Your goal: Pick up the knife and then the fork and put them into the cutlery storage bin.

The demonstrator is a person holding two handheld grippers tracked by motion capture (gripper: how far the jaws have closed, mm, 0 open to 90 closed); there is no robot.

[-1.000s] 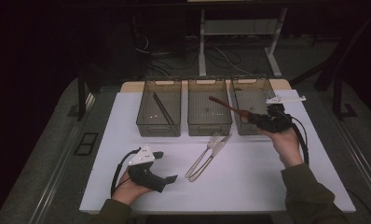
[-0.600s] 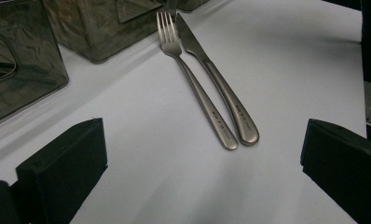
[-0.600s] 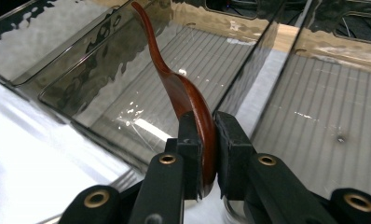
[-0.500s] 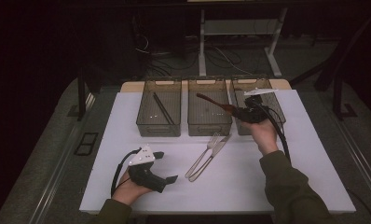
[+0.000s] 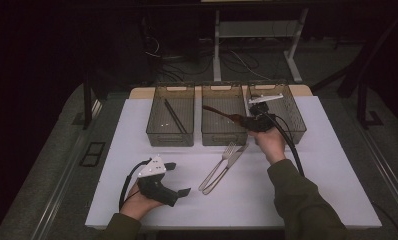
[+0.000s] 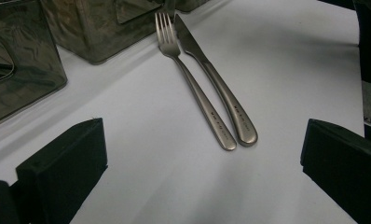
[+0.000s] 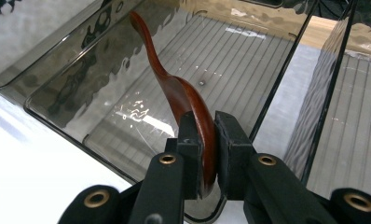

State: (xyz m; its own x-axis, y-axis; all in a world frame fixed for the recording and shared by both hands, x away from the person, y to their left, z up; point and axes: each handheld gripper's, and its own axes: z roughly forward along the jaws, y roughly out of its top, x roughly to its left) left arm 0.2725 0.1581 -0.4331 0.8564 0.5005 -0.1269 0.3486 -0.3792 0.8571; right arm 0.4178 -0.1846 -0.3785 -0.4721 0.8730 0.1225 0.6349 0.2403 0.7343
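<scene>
The right tongs (image 7: 203, 140) are clamped on the bowl of a wooden spoon (image 7: 174, 88), and what matters for the coming move is that the spoon hangs over the middle bin (image 5: 224, 116), not the right bin (image 5: 287, 112) beside it. In the right gripper view the spoon's bowl sits on edge between the two pads, and its long axis runs straight away from the tongs, the slim handle curving out over the ribbed floor of the bin. From above, the spoon (image 5: 221, 113) points left and slightly away from the person, its handle end over the middle bin and clear of the floor, so I judge that a short lowering and a release would drop it in. The left tongs (image 5: 176, 179) rest on the bench (image 5: 327, 165) with jaws apart, holding nothing, facing a fork (image 6: 193, 84) and knife (image 6: 216, 84) that lie side by side, touching, tips toward the bins.
</scene>
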